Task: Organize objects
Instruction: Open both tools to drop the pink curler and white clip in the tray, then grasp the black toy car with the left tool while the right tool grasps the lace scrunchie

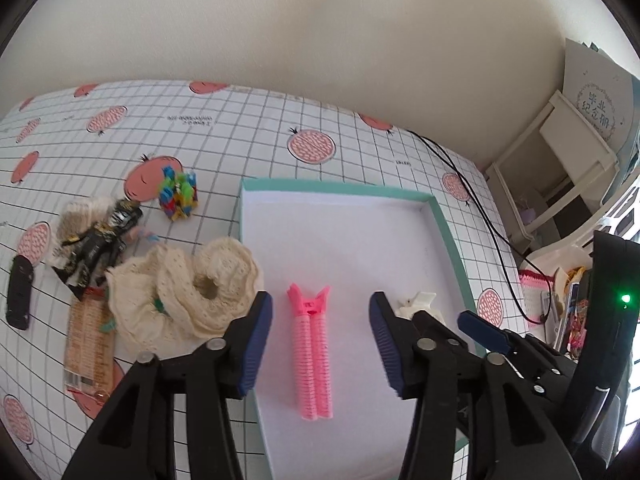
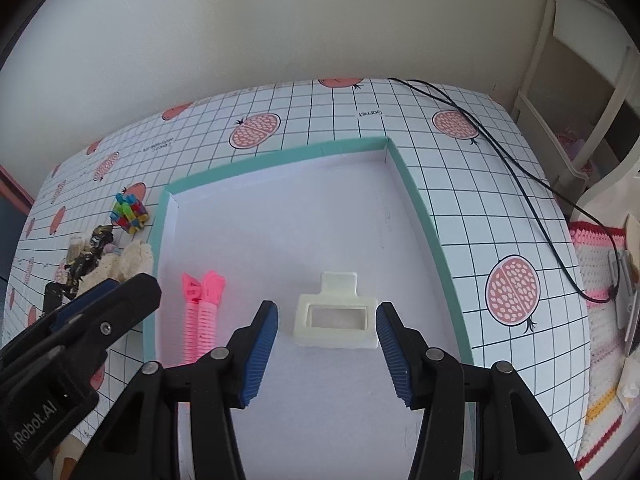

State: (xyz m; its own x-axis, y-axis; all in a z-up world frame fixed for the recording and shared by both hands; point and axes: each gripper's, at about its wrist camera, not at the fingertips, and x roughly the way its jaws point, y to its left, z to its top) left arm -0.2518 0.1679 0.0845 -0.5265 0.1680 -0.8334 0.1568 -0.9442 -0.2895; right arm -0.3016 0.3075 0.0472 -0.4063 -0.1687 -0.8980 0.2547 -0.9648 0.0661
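A shallow white tray with a teal rim point(image 1: 452, 240) point(image 2: 420, 208) lies on the gridded pomegranate tablecloth. A pink ridged hair clip point(image 1: 312, 352) point(image 2: 200, 316) lies flat in it. My left gripper point(image 1: 320, 304) hovers over this clip, open, its blue pads clear of it on both sides. A white rectangular claw clip point(image 2: 336, 322) point(image 1: 416, 304) lies to the right in the tray. My right gripper point(image 2: 327, 312) is open above it, with a gap at each pad. Each gripper also shows in the other's view, the right gripper point(image 1: 480, 328) and the left gripper point(image 2: 108, 300).
Left of the tray are a cream knitted cloth point(image 1: 188, 292), a dark toy figure point(image 1: 100, 240), a colourful block cube point(image 1: 179, 192), a snack packet point(image 1: 86, 344) and a black oblong item point(image 1: 19, 292). A black cable point(image 1: 480, 216) crosses the table's right side. A white shelf point(image 1: 560, 160) stands beyond.
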